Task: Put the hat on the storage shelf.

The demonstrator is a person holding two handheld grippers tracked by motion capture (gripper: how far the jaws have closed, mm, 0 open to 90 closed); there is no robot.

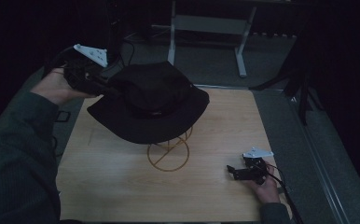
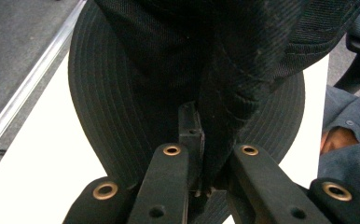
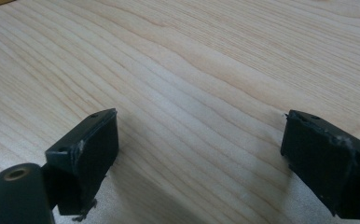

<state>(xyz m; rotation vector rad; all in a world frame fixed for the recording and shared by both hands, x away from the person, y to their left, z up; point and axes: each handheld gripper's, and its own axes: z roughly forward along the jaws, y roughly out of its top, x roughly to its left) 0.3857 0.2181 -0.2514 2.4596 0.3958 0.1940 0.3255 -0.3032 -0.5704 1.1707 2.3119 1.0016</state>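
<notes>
Light wood table (image 1: 122, 186), with a black bucket hat (image 1: 150, 100) perched over a gold wire stand (image 1: 168, 155) near the middle, crown facing up and a bit tilted, brim spread wider left-to-right than front-to-back. Pinched at the hat's left brim edge by the left gripper (image 1: 99, 84), jaws clamped tight on a fold of fabric (image 2: 225, 116) in the left gripper view, so hat sits right at the tool's tips and stretches away to its right. Down at the table's near right, right gripper (image 1: 236, 171) just sitting low over bare wood, jaws spread wide, well apart from the hat.
</notes>
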